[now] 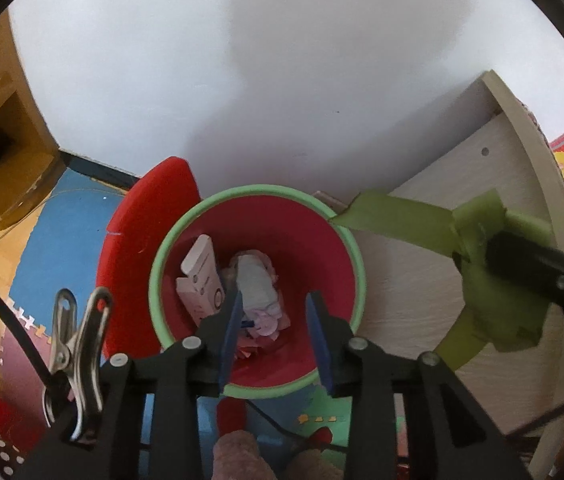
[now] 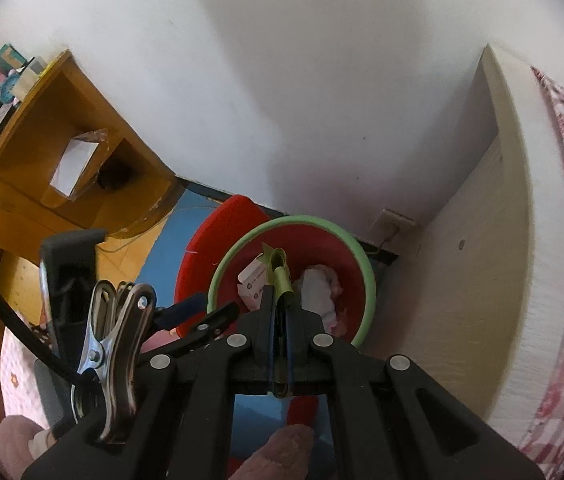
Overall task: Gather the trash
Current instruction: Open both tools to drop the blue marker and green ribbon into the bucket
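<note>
1. Nearest the lens in the left wrist view, the left gripper has its blue-padded fingers apart with nothing between them, hanging right over the mouth of the red bin with the green rim.
2. Inside the bin lie a white carton and crumpled tissue, so some trash is already collected.
3. Right gripper: its fingers are clamped together on a strip of green tape, which sticks up from the tips.
4. That tape hangs above the bin's opening, toward its near-left side; its long axis runs roughly along the fingers, so it points down into the bin.
5. The left view shows the same tape spreading wide beside the bin's rim.
6. Judgement: the right hand is the one that matters now; letting go should drop the tape in, though sticky tape may cling to a pad.
</note>
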Motion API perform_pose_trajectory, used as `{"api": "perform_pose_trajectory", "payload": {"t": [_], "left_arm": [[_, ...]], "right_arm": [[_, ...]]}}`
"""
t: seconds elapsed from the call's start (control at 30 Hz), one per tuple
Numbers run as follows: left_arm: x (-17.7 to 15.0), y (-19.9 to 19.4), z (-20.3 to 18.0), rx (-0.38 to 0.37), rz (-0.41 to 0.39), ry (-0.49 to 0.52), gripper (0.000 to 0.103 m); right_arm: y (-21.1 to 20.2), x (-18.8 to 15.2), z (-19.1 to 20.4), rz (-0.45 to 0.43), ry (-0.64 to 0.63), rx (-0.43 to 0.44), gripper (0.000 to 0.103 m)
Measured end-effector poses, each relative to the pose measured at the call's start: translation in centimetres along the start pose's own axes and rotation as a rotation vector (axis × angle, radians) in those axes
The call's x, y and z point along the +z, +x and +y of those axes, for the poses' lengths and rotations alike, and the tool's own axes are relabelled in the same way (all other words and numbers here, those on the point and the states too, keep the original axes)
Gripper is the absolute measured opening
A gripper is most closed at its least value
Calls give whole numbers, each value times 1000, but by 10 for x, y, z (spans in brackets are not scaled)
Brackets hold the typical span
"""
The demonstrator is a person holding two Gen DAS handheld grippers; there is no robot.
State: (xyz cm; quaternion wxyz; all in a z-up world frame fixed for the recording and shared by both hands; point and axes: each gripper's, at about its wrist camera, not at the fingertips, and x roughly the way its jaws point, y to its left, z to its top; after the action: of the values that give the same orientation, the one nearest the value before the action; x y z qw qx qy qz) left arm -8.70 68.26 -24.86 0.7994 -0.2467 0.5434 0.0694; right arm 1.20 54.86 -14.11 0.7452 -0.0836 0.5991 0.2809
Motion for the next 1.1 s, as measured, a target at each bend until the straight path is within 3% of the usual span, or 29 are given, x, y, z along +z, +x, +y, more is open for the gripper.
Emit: {"api": "perform_pose_trajectory", "payload": {"t": [0.2,0.47,1.1], "left_arm": [[-6,-6,12,21,5,-30,34],[-10,-11,19,28,6,-39,34],[-13,-38,3,17,-23,14,34]], "right_arm": [[13,4,-5,17,22,-23,4],[18,7,-11,21,50,-32,29],[-10,-16,0,-12,17,-26,31]]}}
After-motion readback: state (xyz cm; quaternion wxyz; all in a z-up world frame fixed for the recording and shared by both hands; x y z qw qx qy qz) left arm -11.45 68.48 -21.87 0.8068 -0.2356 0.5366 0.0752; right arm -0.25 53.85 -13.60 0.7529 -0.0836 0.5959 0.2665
